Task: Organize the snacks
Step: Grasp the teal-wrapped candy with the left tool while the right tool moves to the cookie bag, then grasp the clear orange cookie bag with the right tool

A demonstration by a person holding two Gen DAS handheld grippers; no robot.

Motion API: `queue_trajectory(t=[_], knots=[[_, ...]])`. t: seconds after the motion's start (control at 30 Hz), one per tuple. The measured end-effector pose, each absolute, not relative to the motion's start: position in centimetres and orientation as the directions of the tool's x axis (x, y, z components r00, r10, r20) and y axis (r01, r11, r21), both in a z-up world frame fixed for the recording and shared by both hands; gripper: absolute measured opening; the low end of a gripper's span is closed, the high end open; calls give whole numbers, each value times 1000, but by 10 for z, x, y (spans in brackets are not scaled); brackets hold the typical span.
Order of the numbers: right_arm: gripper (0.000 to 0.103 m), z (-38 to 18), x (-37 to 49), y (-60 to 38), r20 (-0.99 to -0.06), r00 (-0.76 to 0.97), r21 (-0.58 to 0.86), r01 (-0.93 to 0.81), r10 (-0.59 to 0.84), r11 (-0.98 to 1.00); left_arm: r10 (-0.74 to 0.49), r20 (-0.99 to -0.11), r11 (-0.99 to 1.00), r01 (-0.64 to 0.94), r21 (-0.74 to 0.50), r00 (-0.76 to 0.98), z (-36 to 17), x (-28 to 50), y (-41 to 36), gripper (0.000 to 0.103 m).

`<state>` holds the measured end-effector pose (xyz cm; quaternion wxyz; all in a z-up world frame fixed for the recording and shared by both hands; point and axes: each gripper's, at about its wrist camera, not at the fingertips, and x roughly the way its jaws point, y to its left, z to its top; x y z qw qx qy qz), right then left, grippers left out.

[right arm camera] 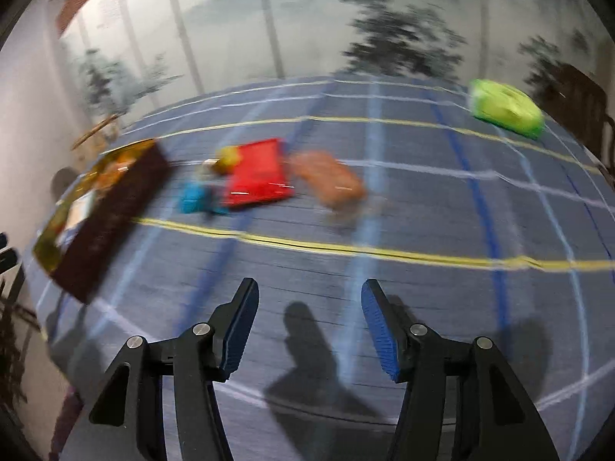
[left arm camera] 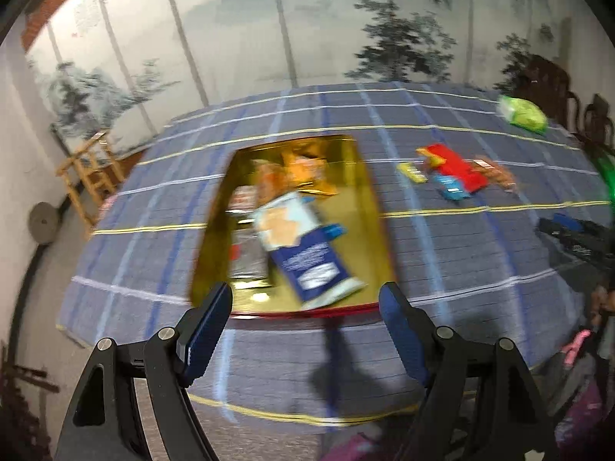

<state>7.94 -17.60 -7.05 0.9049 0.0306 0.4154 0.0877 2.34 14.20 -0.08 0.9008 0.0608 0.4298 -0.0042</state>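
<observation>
The left gripper (left arm camera: 305,299) is being held wide and empty, angled down over the gold tin (left arm camera: 374,207) of snack packets. The right gripper (right arm camera: 309,303), parted and empty, is being pointed down at the desk (right arm camera: 423,299), with the red packet (right arm camera: 257,173) lying beyond it.

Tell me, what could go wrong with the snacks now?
The blue and white packet lies tilted on the pile inside the gold box, so adding more might push it over the rim. The small snacks beside the red packet sit bunched together, so the empty right hand-held gripper could nudge neighbours while grabbing one. The green packet lies near the table's far edge.
</observation>
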Motion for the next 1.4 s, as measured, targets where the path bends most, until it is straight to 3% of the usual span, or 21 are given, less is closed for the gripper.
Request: queue_trajectory(t=[0.17, 0.4, 0.57, 0.87, 1.03, 1.17, 1.4], knots=[[60, -80, 82, -214, -745, 651, 130, -70, 144, 989, -74, -790, 991, 132, 8, 608, 6, 47, 105, 75], [61, -79, 83, -223, -723, 658, 202, -93, 212, 975, -203, -825, 974, 197, -114, 527, -17, 119, 47, 75], [61, -79, 80, -224, -703, 655, 260, -127, 278, 957, -237, -849, 970, 156, -184, 472, -42, 162, 31, 75], [62, -79, 76, -226, -663, 656, 325, -182, 361, 928, -219, -865, 976, 98, -196, 451, -68, 202, 23, 75], [63, -80, 77, -229, -655, 652, 349, -187, 382, 918, -236, -871, 972, 96, -216, 430, -79, 211, 18, 65], [63, -80, 78, -230, -654, 648, 360, -187, 390, 914, -255, -863, 967, 85, -242, 437, -85, 213, 19, 33], [65, -82, 82, -232, -667, 637, 366, -173, 387, 914, -301, -847, 951, 71, -301, 437, -80, 190, 25, 30]])
